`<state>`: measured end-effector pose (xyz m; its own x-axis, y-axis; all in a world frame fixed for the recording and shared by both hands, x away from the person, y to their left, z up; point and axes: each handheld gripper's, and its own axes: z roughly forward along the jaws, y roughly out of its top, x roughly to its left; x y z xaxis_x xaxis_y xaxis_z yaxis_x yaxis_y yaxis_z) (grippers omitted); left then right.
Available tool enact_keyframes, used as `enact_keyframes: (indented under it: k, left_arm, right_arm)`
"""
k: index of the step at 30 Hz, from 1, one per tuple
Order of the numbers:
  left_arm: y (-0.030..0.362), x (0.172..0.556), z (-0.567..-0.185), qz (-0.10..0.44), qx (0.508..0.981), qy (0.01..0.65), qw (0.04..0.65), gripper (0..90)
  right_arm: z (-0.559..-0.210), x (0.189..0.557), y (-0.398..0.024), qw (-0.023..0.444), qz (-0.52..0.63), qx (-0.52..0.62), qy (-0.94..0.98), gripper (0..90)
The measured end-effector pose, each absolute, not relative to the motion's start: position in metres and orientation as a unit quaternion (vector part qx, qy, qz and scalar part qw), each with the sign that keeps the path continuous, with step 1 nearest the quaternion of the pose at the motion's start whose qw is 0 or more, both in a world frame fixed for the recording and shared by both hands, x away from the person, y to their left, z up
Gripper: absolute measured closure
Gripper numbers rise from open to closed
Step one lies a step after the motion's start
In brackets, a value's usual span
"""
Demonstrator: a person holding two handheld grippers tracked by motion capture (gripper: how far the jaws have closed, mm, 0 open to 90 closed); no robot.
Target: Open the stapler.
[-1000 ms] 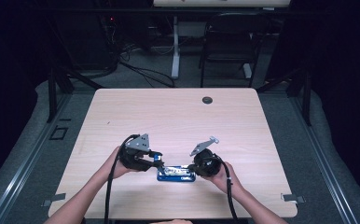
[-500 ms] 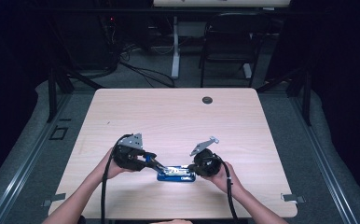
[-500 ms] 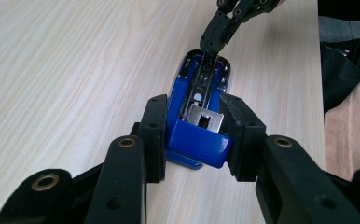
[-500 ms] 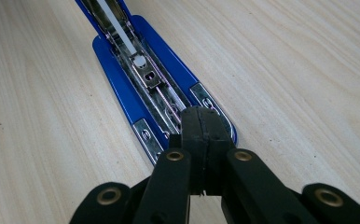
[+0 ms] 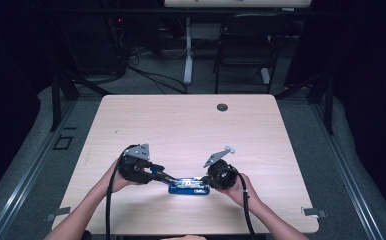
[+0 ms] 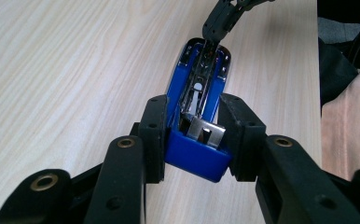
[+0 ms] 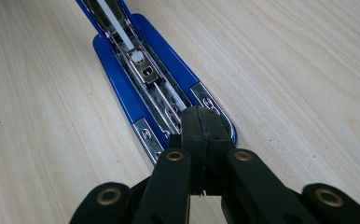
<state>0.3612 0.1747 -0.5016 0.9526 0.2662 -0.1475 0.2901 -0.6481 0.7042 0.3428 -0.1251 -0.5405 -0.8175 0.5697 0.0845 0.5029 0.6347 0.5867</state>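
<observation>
Lying flat near the front edge of the pale wooden table [image 5: 181,125], the blue plastic stapler with its chrome staple channel exposed [image 5: 189,186] sits between both tools. The left gripper [image 6: 196,132] pinches the stapler's rear end between its black jaws. The right gripper [image 7: 201,128], jaws pressed together, touches its tip to the channel at the stapler's front end.

A stapler [image 5: 190,186] lies flat on the table [image 5: 181,125] near its front edge, between the two grippers. The left gripper [image 6: 194,135] sits at the stapler's left end with one jaw on each side of it, and the right gripper [image 7: 201,128] rests on its right end. A grommet [image 5: 222,107] sits near the table's far edge, well behind them.
</observation>
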Motion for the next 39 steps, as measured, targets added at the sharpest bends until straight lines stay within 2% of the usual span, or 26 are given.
enact_keyframes:
  k: [19, 21, 22, 23, 24, 27, 31, 39]
  left_arm:
    - [0.181, 0.364, -0.506, -0.021, 0.912, 0.151, 0.38, 64.4]
    - [0.179, 0.363, -0.508, 0.003, 0.931, 0.136, 0.338, 66.6]
    - [0.177, 0.361, -0.514, 0.039, 0.952, 0.123, 0.279, 70.8]
    - [0.177, 0.361, -0.514, 0.039, 0.952, 0.123, 0.279, 78.1]
    - [0.182, 0.361, -0.532, 0.02, 0.952, 0.126, 0.279, 79.4]
    - [0.188, 0.364, -0.525, 0.005, 0.944, 0.138, 0.301, 79.8]
    - [0.183, 0.361, -0.527, 0.022, 0.95, 0.126, 0.284, 79.1]
    - [0.184, 0.361, -0.527, 0.023, 0.95, 0.118, 0.287, 79.1]
  right_arm:
    - [-0.539, 0.342, -0.125, 0.056, 0.3, 0.294, 0.906, 90.0]
    - [-0.539, 0.342, -0.124, 0.058, 0.3, 0.294, 0.906, 90.0]
    - [-0.539, 0.342, -0.124, 0.058, 0.299, 0.294, 0.906, 90.0]
    - [-0.539, 0.343, -0.125, 0.059, 0.3, 0.296, 0.905, 90.0]
    - [-0.54, 0.343, -0.125, 0.057, 0.303, 0.298, 0.903, 90.0]
    - [-0.54, 0.344, -0.125, 0.056, 0.301, 0.295, 0.905, 90.0]
    - [-0.54, 0.344, -0.124, 0.057, 0.299, 0.296, 0.905, 90.0]
    - [-0.54, 0.343, -0.124, 0.06, 0.299, 0.294, 0.906, 90.0]
